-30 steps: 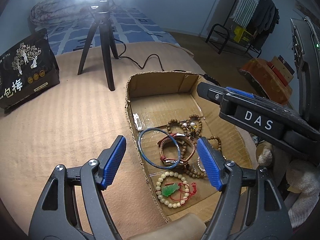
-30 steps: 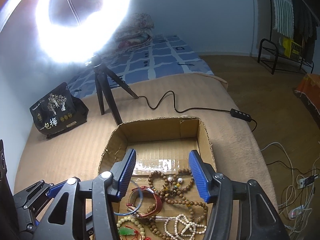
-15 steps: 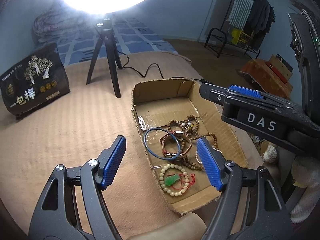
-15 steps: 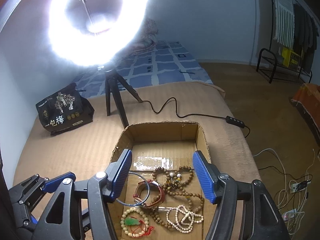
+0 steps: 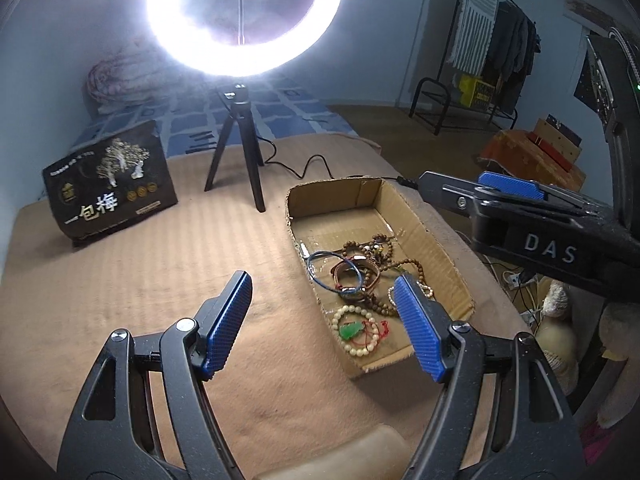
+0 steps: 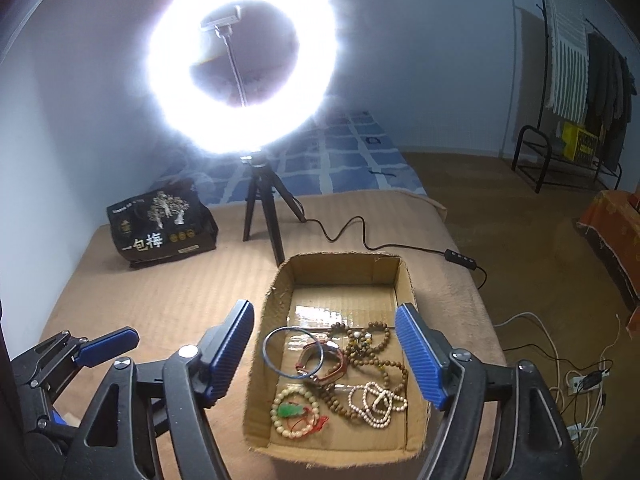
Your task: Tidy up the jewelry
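1. Your left gripper (image 5: 323,322) is spread wide in the left wrist view and holds nothing; its blue pads (image 5: 226,322) hang above the tan blanket (image 5: 140,280), touching nothing.
2. Just right of it sits the cardboard box (image 5: 434,242), open-topped, with the jewelry heaped in its near half: a blue bangle (image 5: 320,268), a red-brown leather bracelet (image 5: 352,276), brown bead strands (image 5: 376,246), and nearest you a cream bead bracelet with a green pendant (image 5: 354,332). Your right-hand pad partly covers the pile's right edge.
3. Your right gripper (image 5: 508,196) reaches in from the right, above the box's far right side; its opening is hard to read from this angle.
4. Behind stand a black tripod (image 5: 240,160) carrying a glaring ring light (image 5: 244,16), and a black printed bag (image 5: 110,184) to the left. A clothes rack (image 5: 492,60) stands at the far wall.
5. In the right wrist view, your right gripper (image 6: 324,354) is also wide open and empty, its pads straddling the cardboard box (image 6: 336,266) from above without touching it.
6. Between the pads lie the blue bangle (image 6: 294,352), the leather bracelet (image 6: 324,362), brown bead strands (image 6: 372,340), a white bead strand (image 6: 374,402) and the pendant bracelet (image 6: 296,410).
7. Your left gripper (image 6: 80,350) shows at lower left, over the blanket (image 6: 160,292). A cable (image 6: 360,236) runs from the tripod (image 6: 260,208) past the box's far end; the bag (image 6: 162,222) stands beyond, and wires (image 6: 580,380) trail on the floor to the right.
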The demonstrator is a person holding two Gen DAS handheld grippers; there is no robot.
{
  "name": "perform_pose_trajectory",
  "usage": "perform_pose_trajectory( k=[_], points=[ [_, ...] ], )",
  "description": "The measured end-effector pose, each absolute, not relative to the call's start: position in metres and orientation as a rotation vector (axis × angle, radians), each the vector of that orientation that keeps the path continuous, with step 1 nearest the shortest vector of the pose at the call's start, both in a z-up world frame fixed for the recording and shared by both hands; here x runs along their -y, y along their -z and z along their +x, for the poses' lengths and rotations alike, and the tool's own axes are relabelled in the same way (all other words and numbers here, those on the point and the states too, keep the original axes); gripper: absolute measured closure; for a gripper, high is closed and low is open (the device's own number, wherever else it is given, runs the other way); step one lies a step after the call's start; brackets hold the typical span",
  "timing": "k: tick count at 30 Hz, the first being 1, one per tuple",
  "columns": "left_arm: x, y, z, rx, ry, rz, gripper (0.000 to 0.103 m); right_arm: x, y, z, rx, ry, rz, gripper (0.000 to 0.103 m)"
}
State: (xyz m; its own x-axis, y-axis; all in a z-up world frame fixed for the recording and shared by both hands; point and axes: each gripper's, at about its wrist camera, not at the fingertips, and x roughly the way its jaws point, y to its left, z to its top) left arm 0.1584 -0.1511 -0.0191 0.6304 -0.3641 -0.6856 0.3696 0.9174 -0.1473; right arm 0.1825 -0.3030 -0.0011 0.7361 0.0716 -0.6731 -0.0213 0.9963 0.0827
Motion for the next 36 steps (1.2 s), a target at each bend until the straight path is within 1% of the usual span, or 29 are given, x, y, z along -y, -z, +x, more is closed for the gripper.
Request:
perform_pose_trajectory(
  k=[1,3,7,11,15,16,17,18,25,26,27,36],
  points=[
    [0.148,0.017,0.153,-0.776,0.419,0.003,0.026,0.301,-0.002,0.178,-0.733,-0.050,0.069,0.021],
    [0.142,0.012,0.145,-0.762,0.417,-0.005,0.019,0.296,-0.008,0.167,-0.713,-0.048,0.059,0.018],
    [0.135,-0.001,0.126,-0.735,0.410,0.011,0.018,0.284,-0.017,0.150,-0.682,-0.049,0.029,0.015],
    [0.129,-0.010,0.110,-0.693,0.401,0.042,0.011,0.277,-0.021,0.135,-0.657,-0.045,0.011,0.012],
    [0.121,-0.012,0.100,-0.679,0.395,0.036,0.011,0.274,-0.022,0.126,-0.648,-0.032,0.011,0.011],
    [0.119,-0.013,0.097,-0.678,0.395,0.036,0.011,0.273,-0.022,0.123,-0.645,-0.030,0.011,0.010],
    [0.118,-0.013,0.094,-0.670,0.392,0.041,0.011,0.272,-0.021,0.121,-0.641,-0.026,0.009,0.003],
    [0.117,-0.013,0.093,-0.664,0.389,0.046,0.011,0.270,-0.021,0.117,-0.625,-0.009,0.004,0.000],
    [0.113,-0.006,0.083,-0.667,0.370,0.067,0.010,0.263,-0.012,0.101,-0.603,0.001,0.004,0.000],
    [0.112,-0.005,0.084,-0.670,0.357,0.064,0.007,0.262,-0.011,0.100,-0.603,0.005,0.003,0.000],
    [0.111,-0.003,0.085,-0.674,0.350,0.063,0.000,0.262,-0.010,0.098,-0.601,0.009,0.001,0.000],
    [0.105,0.006,0.097,-0.692,0.295,0.054,0.000,0.268,0.004,0.102,-0.615,0.036,0.013,0.000]
  ],
)
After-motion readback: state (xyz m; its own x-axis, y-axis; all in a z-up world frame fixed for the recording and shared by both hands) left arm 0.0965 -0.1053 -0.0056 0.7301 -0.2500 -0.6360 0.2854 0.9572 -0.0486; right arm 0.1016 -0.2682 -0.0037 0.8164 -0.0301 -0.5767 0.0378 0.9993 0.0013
